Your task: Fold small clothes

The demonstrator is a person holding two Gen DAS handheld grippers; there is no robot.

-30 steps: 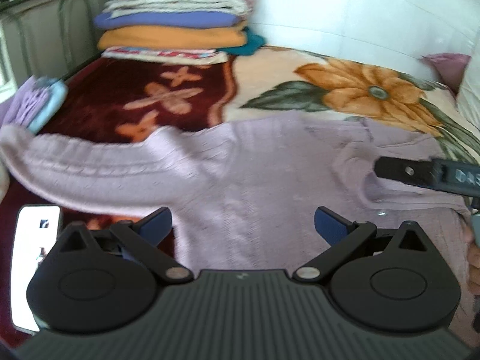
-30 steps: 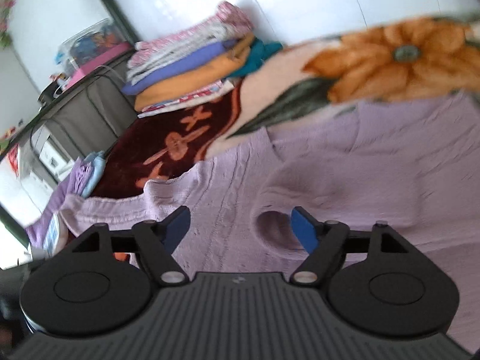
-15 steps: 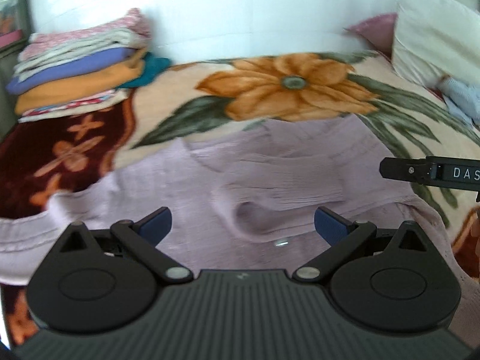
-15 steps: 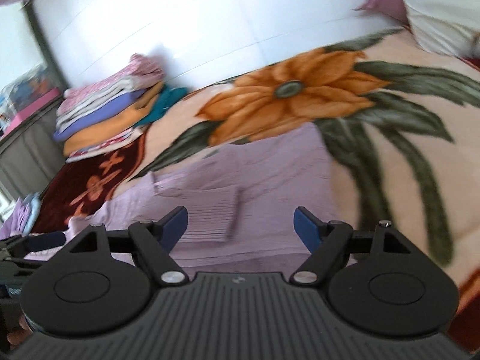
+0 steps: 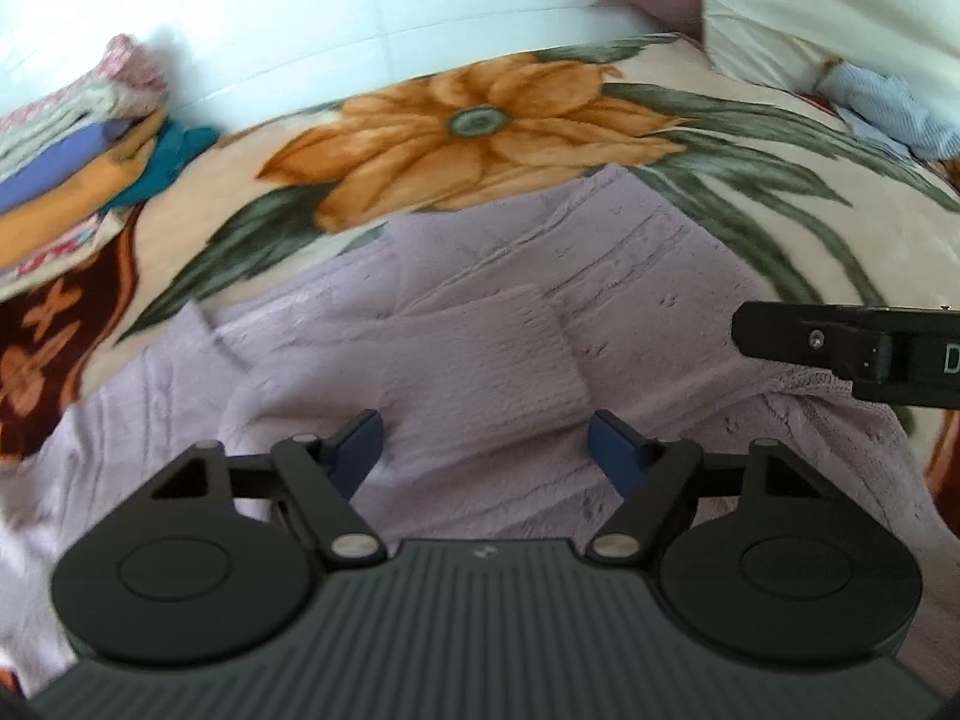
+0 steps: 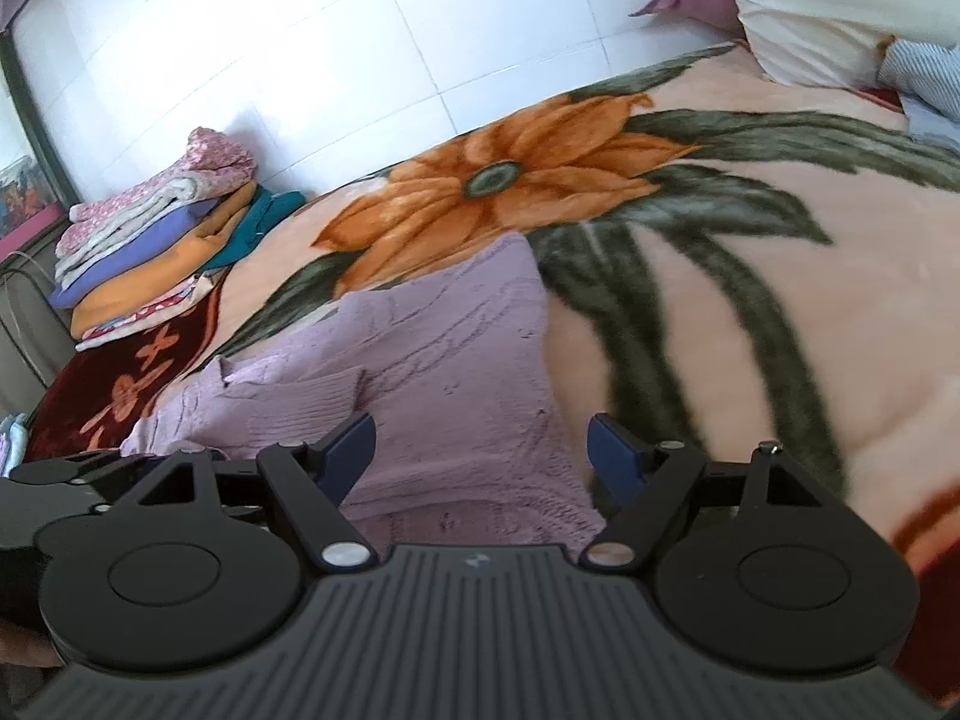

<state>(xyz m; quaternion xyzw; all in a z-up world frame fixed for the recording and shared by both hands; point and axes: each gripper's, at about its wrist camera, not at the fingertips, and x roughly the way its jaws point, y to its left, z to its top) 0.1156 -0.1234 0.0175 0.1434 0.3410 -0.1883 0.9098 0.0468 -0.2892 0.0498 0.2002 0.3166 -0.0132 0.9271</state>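
A lilac knitted sweater (image 5: 630, 312) lies spread on the floral blanket (image 5: 780, 222), one sleeve folded across its body with the ribbed cuff (image 5: 498, 348) on top. My left gripper (image 5: 486, 447) hovers just over that cuff. Its jaws are closing, with fabric beneath them but nothing pressed between the blue pads. My right gripper (image 6: 480, 444) stands open above the sweater (image 6: 456, 360) near its right edge and holds nothing. One of its fingers (image 5: 798, 339) reaches in from the right in the left wrist view.
A stack of folded clothes (image 6: 162, 240) sits at the far left by the white tiled wall (image 6: 300, 60). A cream pillow (image 5: 828, 6) and a blue striped cloth (image 5: 888, 114) lie at the far right.
Both views have swung right along the sweater, from its left sleeve and collar to the folded cuff and right side. The left jaws stand narrower than before.
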